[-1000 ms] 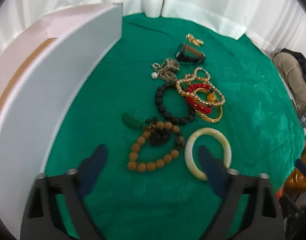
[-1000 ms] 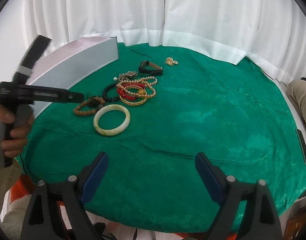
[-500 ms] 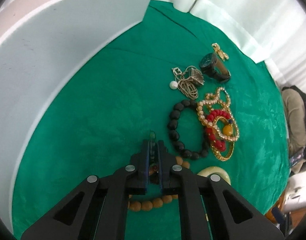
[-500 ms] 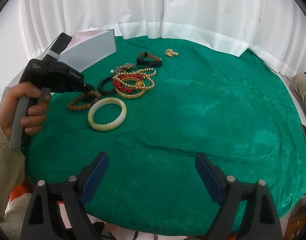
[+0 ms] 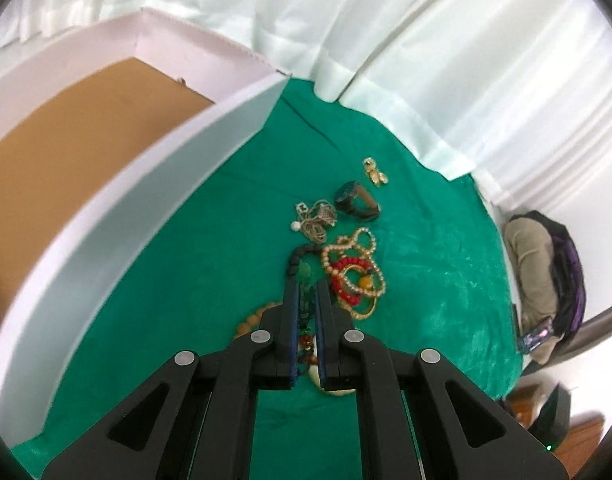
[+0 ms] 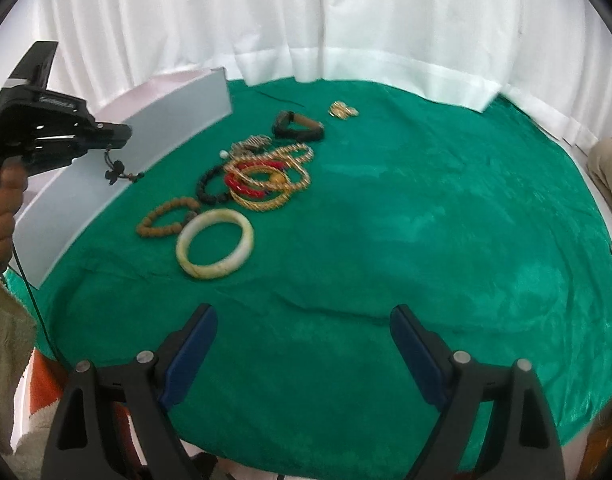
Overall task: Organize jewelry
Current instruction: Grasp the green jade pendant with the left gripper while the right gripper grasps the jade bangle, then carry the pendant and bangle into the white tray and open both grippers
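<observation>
**Green pendant lifted clear of the pile, box waiting alongside**

The left gripper (image 5: 305, 300) is clamped tight on a small green pendant (image 5: 305, 273) with a dark knotted cord (image 6: 120, 171), which dangles below the jaws in front of the white box (image 6: 154, 148). Seen from the right wrist, a hand (image 6: 0, 200) carries that tool above the green cloth (image 6: 426, 220), at the left edge of the table. The right gripper (image 6: 302, 344) hangs over bare cloth near the front, jaws wide apart and holding nothing.

Everything else sits on the cloth: a pale bangle (image 6: 215, 243) touching a brown bead bracelet (image 6: 168, 216), a black bead bracelet (image 6: 210, 184), a tangle of red, pearl and gold bangles (image 6: 268, 178), a silver chain (image 5: 317, 218), a dark watch (image 5: 356, 202) and gold earrings (image 5: 375, 170) farthest back.

The step in hand looks like the first sorting move: pendant picked, not yet stowed. Next, the left tool likely needs to swing over the box wall to its brown floor (image 5: 66, 152), lower, then release, keeping the loose cord from catching the rim.
</observation>
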